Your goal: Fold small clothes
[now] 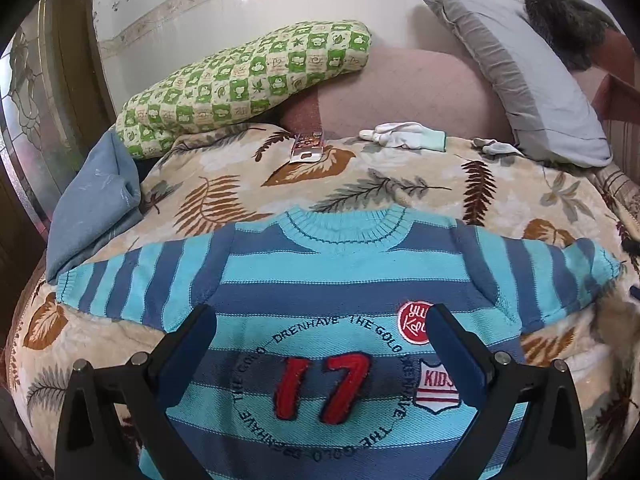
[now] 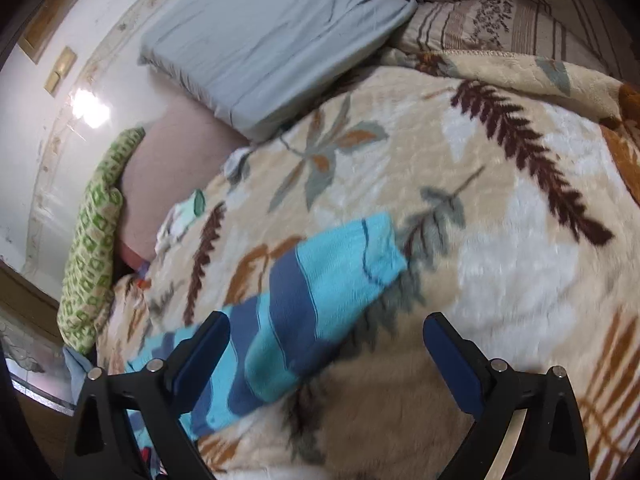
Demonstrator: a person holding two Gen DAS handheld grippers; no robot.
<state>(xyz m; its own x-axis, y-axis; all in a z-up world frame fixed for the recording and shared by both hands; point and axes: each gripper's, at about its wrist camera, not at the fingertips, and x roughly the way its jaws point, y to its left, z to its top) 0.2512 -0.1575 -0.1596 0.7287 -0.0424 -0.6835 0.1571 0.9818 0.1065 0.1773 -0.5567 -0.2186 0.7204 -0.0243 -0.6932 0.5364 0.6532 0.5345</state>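
Note:
A small blue and turquoise striped sweater (image 1: 340,276) with a red "17" lies flat, front up, on the leaf-print blanket (image 1: 360,184), both sleeves spread sideways. My left gripper (image 1: 320,320) is open and empty, hovering over the sweater's chest. In the right wrist view one striped sleeve (image 2: 312,296) lies stretched across the blanket (image 2: 500,240). My right gripper (image 2: 326,332) is open and empty just above the sleeve, whose middle lies between the jaws toward the left finger (image 2: 200,356).
At the head of the bed lie a green checked pillow (image 1: 248,80), a grey pillow (image 1: 520,76), a pink bolster (image 1: 400,92) and white gloves (image 1: 404,134). A folded blue cloth (image 1: 96,204) sits at the left. A wall runs behind.

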